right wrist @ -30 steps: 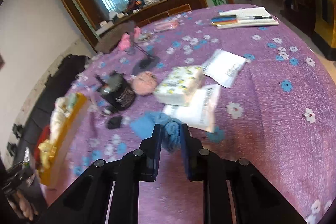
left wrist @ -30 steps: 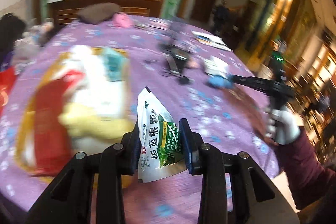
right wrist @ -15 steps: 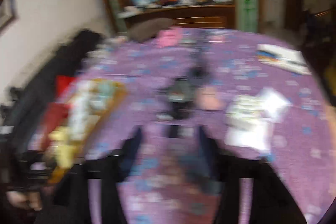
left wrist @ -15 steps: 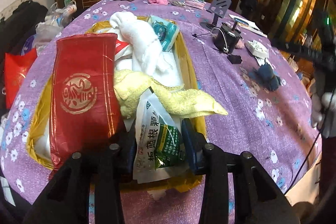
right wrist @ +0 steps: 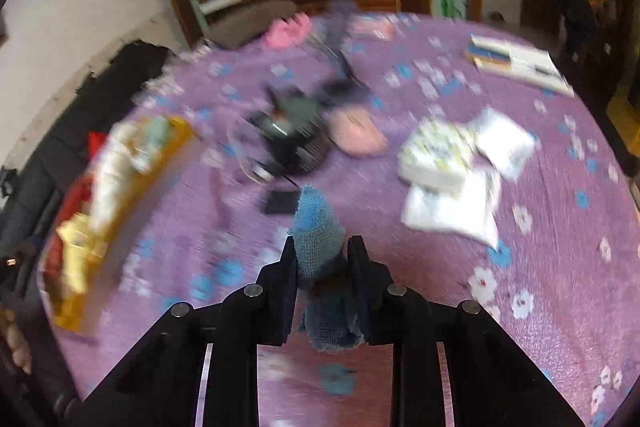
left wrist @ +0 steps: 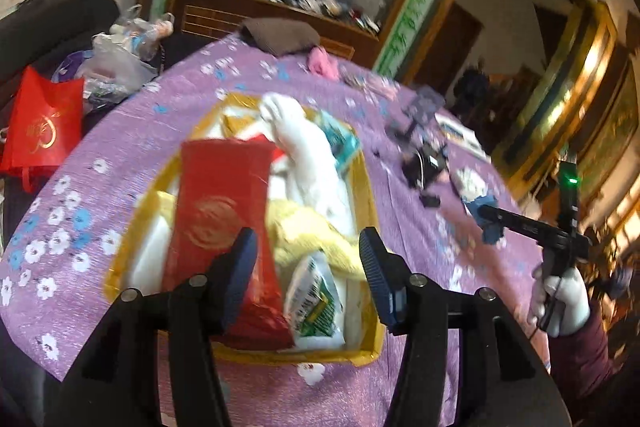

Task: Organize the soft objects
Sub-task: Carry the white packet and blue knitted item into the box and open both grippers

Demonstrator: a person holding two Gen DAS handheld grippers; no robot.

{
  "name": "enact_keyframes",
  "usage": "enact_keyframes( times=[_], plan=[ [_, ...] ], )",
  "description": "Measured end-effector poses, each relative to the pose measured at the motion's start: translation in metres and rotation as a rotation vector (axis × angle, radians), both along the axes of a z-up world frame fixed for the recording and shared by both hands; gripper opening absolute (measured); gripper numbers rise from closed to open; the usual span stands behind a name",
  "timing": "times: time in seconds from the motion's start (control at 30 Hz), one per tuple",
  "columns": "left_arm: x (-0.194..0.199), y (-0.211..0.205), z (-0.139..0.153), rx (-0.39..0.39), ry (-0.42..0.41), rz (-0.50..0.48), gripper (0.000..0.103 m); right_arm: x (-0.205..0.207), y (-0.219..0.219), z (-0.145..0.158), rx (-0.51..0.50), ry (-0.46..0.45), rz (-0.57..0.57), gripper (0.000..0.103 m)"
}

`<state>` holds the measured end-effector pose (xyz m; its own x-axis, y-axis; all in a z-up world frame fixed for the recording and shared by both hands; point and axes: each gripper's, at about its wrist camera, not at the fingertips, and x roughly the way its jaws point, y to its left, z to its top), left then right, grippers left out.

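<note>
left gripper (left wrist: 308, 255) is spread wide with nothing between the pads, hanging over the near end of the gold tray (left wrist: 370, 211). green-and-white sachet (left wrist: 314, 301) lies in the tray right below it, next to the red packet (left wrist: 218, 227), with the yellow towel (left wrist: 308, 235) and white cloth (left wrist: 310, 155) piled behind. right gripper (right wrist: 322, 257) is clamped on the blue cloth (right wrist: 318, 231), held up off the purple flowered tablecloth (right wrist: 540, 267), well apart from the tray. tissue pack (right wrist: 436, 155) sits further out on the table, pretty blurry.
</note>
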<state>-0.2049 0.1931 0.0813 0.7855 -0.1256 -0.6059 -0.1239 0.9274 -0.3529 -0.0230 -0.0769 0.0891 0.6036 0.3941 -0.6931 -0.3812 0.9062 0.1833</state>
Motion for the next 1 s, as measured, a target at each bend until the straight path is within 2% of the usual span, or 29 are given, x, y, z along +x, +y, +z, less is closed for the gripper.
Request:
enact_keyframes(
  times=[0.1, 0.17, 0.23, 0.37, 0.4, 0.43, 0.5, 0.6, 0.67, 0.73, 0.83, 0.9, 1.0],
  plan=[
    [-0.005, 0.012, 0.003, -0.029, -0.021, 0.037, 0.051, -0.007, 0.041, 0.026, 0.091, -0.003, 0.133, 0.024],
    [-0.006, 0.019, 0.002, -0.049, -0.023, 0.050, 0.051, -0.007, 0.081, 0.034, 0.144, 0.027, 0.235, 0.025],
    [-0.007, 0.023, 0.000, -0.053, -0.016, 0.058, 0.051, -0.002, 0.124, 0.033, 0.176, 0.074, 0.324, 0.025],
    [-0.010, 0.032, -0.007, -0.028, 0.009, 0.089, 0.052, 0.012, 0.196, 0.015, 0.161, 0.127, 0.397, 0.028],
    [-0.011, 0.034, -0.008, -0.022, 0.014, 0.097, 0.052, 0.017, 0.209, 0.008, 0.166, 0.150, 0.397, 0.032],
    [-0.012, 0.036, -0.010, -0.016, 0.020, 0.103, 0.052, 0.026, 0.224, -0.002, 0.165, 0.181, 0.397, 0.044],
    [-0.013, 0.038, -0.012, 0.005, 0.033, 0.123, 0.052, 0.042, 0.242, -0.017, 0.106, 0.204, 0.357, 0.052],
    [-0.015, 0.036, -0.012, 0.077, 0.036, 0.153, 0.052, 0.043, 0.237, -0.016, 0.149, 0.174, 0.338, 0.053],
    [-0.013, 0.033, -0.011, 0.126, 0.045, 0.185, 0.053, 0.030, 0.223, -0.008, 0.145, 0.105, 0.319, 0.058],
    [-0.014, 0.031, -0.012, 0.176, 0.059, 0.224, 0.056, 0.014, 0.205, 0.002, 0.135, 0.015, 0.284, 0.075],
    [-0.011, 0.026, -0.012, 0.238, 0.079, 0.262, 0.058, -0.014, 0.174, 0.007, 0.124, -0.108, 0.217, 0.088],
    [-0.008, 0.021, -0.013, 0.263, 0.102, 0.272, 0.058, -0.028, 0.164, 0.002, 0.121, -0.137, 0.192, 0.091],
    [-0.007, 0.011, -0.013, 0.290, 0.132, 0.275, 0.058, -0.045, 0.150, -0.010, 0.137, -0.127, 0.166, 0.091]
  ],
)
